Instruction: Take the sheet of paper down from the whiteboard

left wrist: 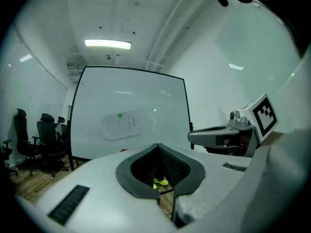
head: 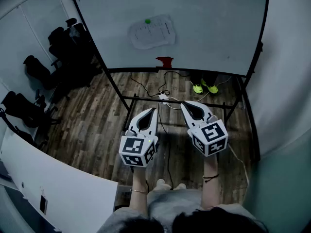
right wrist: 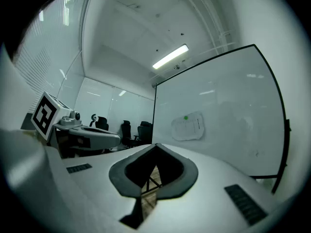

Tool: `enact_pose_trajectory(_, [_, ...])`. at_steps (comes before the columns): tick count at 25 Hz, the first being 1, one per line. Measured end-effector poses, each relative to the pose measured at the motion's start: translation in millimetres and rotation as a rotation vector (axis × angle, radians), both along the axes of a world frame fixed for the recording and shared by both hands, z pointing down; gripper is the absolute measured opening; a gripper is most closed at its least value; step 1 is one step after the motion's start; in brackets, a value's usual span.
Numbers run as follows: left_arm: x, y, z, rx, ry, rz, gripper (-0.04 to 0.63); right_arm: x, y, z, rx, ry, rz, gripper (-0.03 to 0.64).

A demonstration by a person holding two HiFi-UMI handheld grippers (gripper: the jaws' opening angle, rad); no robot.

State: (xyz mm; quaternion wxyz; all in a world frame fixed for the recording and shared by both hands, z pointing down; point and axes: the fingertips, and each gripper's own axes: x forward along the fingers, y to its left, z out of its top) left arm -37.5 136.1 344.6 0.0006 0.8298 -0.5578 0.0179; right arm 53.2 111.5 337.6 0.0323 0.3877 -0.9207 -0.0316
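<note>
A white sheet of paper (head: pixel 152 32) hangs on the whiteboard (head: pixel 204 13), pinned near its top by a green round magnet (head: pixel 147 21). The same sheet of paper (left wrist: pixel 121 125) shows ahead in the left gripper view, and the sheet of paper (right wrist: pixel 187 126) with its magnet (right wrist: pixel 185 118) shows in the right gripper view. My left gripper (head: pixel 149 111) and right gripper (head: pixel 186 104) are held level side by side, well short of the board. Both are shut and hold nothing.
The whiteboard stands on a black metal frame (head: pixel 146 99) over a wood floor with cables (head: pixel 164 97). A red eraser (head: pixel 164 61) sits on the board's ledge. Black office chairs (head: pixel 68 42) stand at the left. Yellow-green shoes (head: pixel 205 87) lie beyond the frame. A white table (head: pixel 53 183) is near left.
</note>
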Motion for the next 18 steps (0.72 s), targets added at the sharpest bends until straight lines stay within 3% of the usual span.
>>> enact_pose_trajectory(12, [28, 1, -1, -0.003, -0.029, -0.012, 0.005, 21, 0, -1, -0.002, -0.004, -0.028, 0.000])
enact_pose_trajectory(18, [18, 3, 9, -0.017, -0.031, -0.055, 0.005, 18, -5, 2, -0.014, -0.034, -0.050, 0.000])
